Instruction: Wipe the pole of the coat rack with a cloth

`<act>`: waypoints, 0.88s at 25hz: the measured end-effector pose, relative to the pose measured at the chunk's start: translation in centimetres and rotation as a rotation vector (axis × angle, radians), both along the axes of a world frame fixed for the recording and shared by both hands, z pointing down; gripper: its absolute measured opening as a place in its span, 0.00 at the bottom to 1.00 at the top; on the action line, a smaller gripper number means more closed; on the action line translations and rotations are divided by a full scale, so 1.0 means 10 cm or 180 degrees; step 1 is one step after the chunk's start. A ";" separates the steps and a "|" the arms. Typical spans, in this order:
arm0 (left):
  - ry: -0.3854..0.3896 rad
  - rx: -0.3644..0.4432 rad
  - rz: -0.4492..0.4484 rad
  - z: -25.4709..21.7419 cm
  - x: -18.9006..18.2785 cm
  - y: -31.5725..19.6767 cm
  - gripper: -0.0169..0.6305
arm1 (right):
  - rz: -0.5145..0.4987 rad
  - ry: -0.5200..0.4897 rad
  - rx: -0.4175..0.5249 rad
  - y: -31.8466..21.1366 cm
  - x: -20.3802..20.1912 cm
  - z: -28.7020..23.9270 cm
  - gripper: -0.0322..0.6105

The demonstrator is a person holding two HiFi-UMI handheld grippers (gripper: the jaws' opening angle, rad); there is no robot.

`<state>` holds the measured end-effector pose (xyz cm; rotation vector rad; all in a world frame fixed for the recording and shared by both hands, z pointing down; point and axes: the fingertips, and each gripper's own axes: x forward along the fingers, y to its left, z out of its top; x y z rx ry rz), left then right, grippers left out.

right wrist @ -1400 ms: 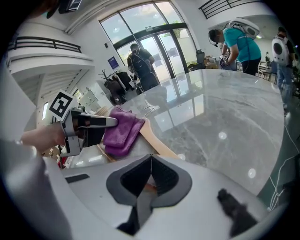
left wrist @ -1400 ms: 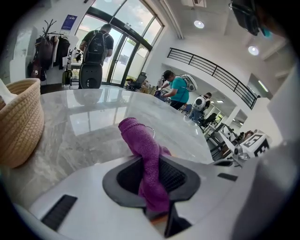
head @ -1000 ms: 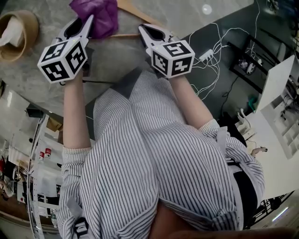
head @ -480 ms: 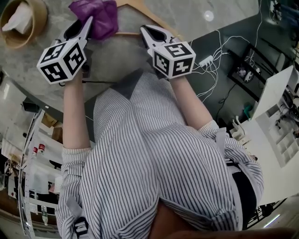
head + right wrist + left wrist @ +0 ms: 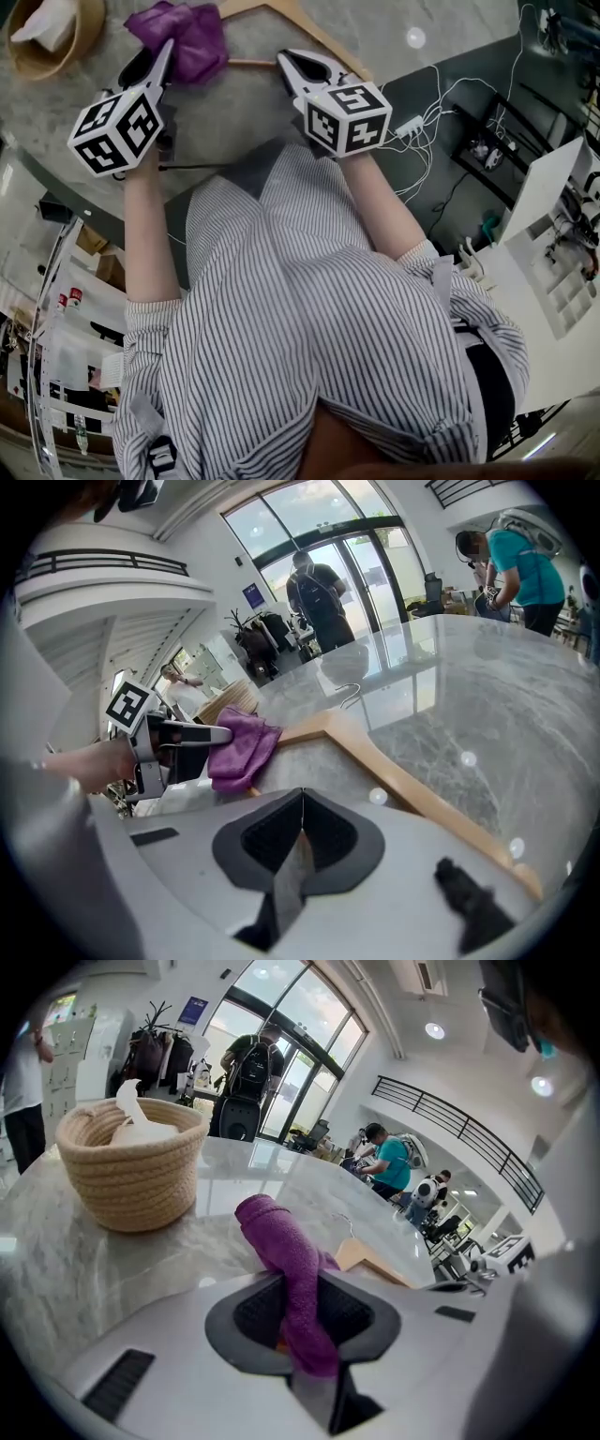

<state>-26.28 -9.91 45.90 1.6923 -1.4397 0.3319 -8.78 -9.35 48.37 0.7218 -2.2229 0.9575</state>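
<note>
Purple cloth [image 5: 292, 1283] is pinched tight in the jaws of the left gripper [image 5: 165, 49], bunched over the marble table [image 5: 230, 108] beside the wooden hanger [image 5: 314, 33] and near the woven basket [image 5: 131, 1185], while the right gripper [image 5: 300, 834] hovers closed on nothing.

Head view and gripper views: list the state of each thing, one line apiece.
Left gripper: shut on the purple cloth.
Purple cloth: bunched, pinched between the left jaws.
Right gripper: shut, empty.
Wooden hanger: lying flat on the table.
Woven basket: upright, white item inside.
</note>
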 end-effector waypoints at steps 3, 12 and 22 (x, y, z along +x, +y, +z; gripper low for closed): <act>0.0007 0.0014 -0.0059 -0.02 -0.06 0.05 0.16 | -0.0034 0.0017 0.0008 0.02 -0.02 -0.01 0.07; -0.0055 0.0044 -0.0204 -0.12 -0.26 0.26 0.16 | -0.0150 0.0042 0.0043 0.09 -0.14 -0.02 0.07; -0.0096 0.0020 -0.0446 -0.13 -0.51 0.50 0.16 | -0.0226 0.0048 0.0056 0.14 -0.18 -0.02 0.07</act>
